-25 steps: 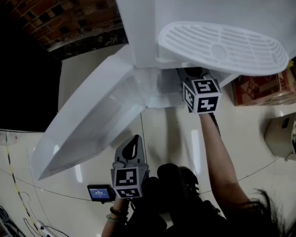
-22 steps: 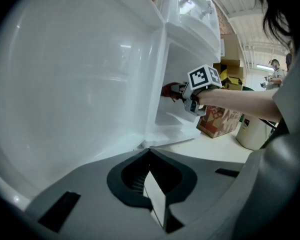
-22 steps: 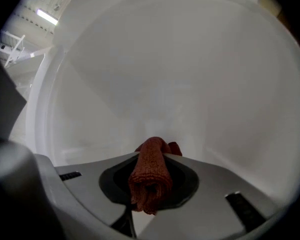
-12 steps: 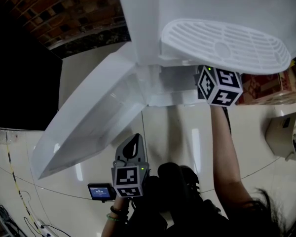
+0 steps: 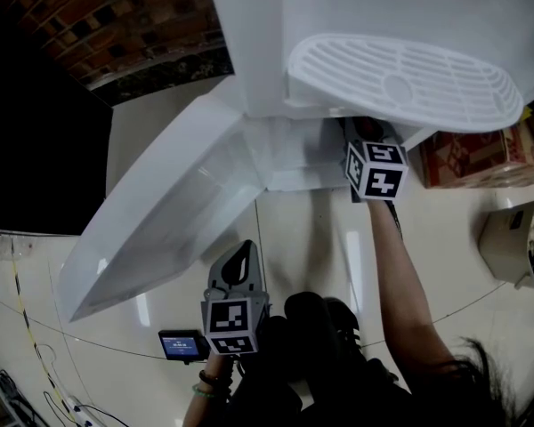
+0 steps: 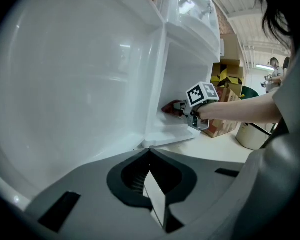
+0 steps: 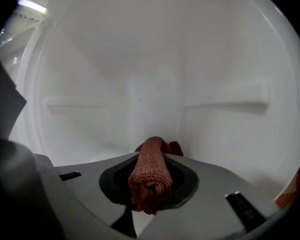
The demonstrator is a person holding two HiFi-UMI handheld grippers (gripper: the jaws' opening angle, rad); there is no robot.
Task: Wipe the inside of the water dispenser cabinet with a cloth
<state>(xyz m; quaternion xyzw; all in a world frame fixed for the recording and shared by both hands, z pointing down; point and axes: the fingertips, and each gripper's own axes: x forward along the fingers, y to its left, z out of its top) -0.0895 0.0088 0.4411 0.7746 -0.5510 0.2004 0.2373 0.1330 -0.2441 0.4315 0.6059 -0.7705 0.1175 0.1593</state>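
Inside the water dispenser cabinet (image 7: 140,84), low down toward 6 o'clock in my right gripper view, the rust-red knitted cloth (image 7: 150,176) sits rolled up between my jaws, which are closed firmly on it, with a loose end poking out ahead toward the back wall. In the head view my right gripper (image 6: 184,110) shows only as its marker cube (image 5: 376,169) at about 1 o'clock, tucked under the slotted drip tray (image 5: 400,83). Half a second ago that cube had swung out toward 2 o'clock, and now it is back near where it was a second ago, so I judge I am in the middle of side-to-side strokes across the lower part of the compartment, with more of the walls yet to cover. My left gripper (image 5: 238,265) has stayed at 6 o'clock, its jaws brought together on nothing, beside the open cabinet door (image 5: 160,229), which reaches from the centre toward 8 o'clock. The tray hides my right jaws and the cloth from above. From the left gripper view the cloth is only a small red patch near the cabinet floor (image 6: 170,134), and I cannot tell whether it is actually pressing on a surface or just short of it. The upper corners of the interior wash out to white.
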